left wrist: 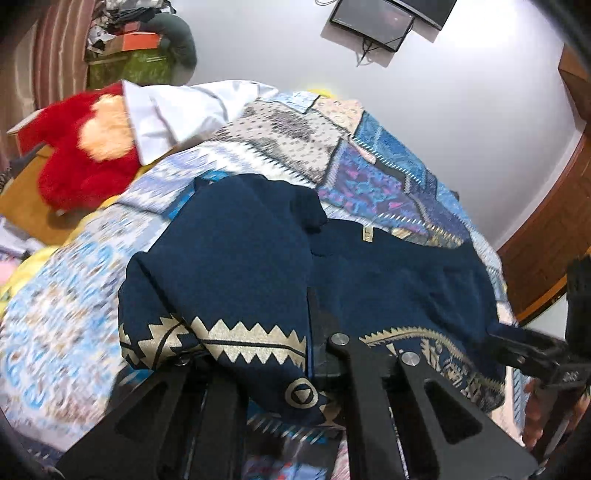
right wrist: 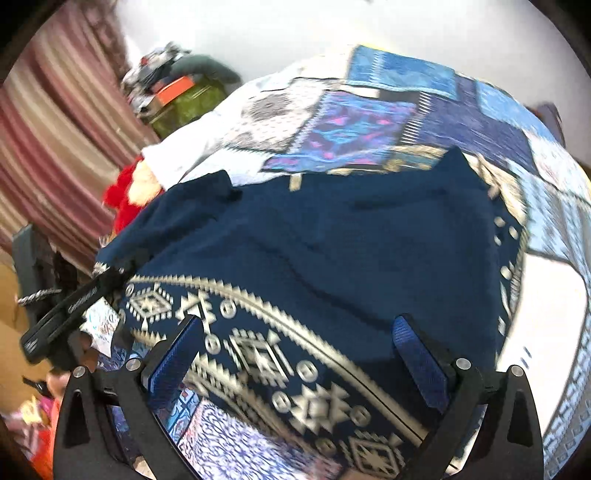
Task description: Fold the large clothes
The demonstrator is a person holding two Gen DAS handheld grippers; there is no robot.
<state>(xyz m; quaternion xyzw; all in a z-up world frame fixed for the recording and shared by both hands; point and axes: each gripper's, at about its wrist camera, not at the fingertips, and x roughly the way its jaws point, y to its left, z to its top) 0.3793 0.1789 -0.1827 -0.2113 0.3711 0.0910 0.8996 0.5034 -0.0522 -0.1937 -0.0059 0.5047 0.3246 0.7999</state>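
A navy garment (left wrist: 388,277) with a cream zigzag and diamond border lies spread on a patchwork quilt (left wrist: 369,158). My left gripper (left wrist: 314,332) is shut on a fold of its patterned hem, and the lifted cloth drapes over the left finger. From the right wrist view, that gripper (right wrist: 122,269) pinches the garment's left corner. My right gripper (right wrist: 299,354) is open, its blue pads (right wrist: 181,354) wide apart over the garment's (right wrist: 332,240) patterned border without pressing on it. In the left wrist view the right gripper (left wrist: 517,343) reaches to the garment's right edge.
A red plush toy (left wrist: 81,158) and a white cloth (left wrist: 177,114) lie at the quilt's far left. A striped curtain (right wrist: 48,129) and a pile of bags (right wrist: 184,103) stand beyond. A screen (left wrist: 373,26) hangs on the white wall. Wooden boards (left wrist: 546,236) run along the right.
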